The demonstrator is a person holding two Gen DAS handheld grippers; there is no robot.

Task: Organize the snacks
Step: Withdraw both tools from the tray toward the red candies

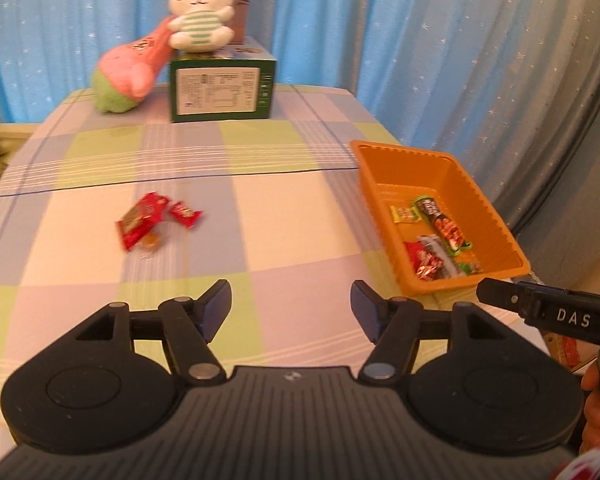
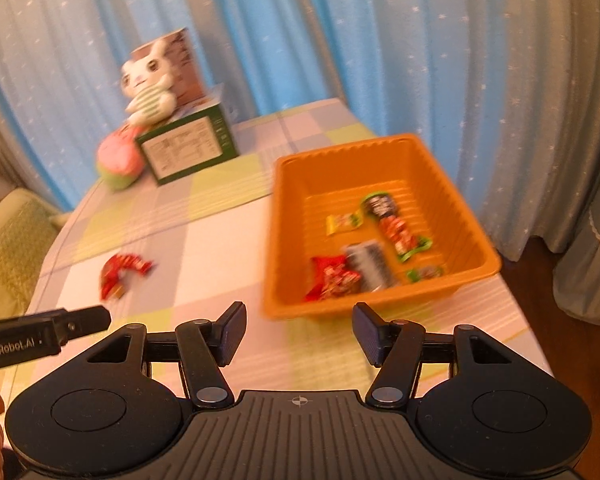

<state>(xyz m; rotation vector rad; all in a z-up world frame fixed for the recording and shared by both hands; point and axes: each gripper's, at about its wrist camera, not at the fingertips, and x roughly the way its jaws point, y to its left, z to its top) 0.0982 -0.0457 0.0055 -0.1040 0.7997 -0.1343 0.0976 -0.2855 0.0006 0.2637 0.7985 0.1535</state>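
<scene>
the tablecloth (image 1: 260,216) is a check of lilac, pale green and cream with thin white stripes. the tray (image 2: 288,216) is orange — inside lie a yellow-green wrapper (image 2: 342,222), a black-and-red stick pack (image 2: 394,226) and a red packet (image 2: 332,278). the loose snacks (image 1: 150,220) are red. the curtain (image 1: 420,40) is blue with white stars. the plush rabbit (image 1: 202,8) is white with green stripes — the box (image 1: 220,92) beneath is dark green with a white label.

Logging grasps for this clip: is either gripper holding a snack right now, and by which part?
Nothing is held. The left gripper and right gripper are both open and empty; the red snacks lie on the table, apart from both.
</scene>
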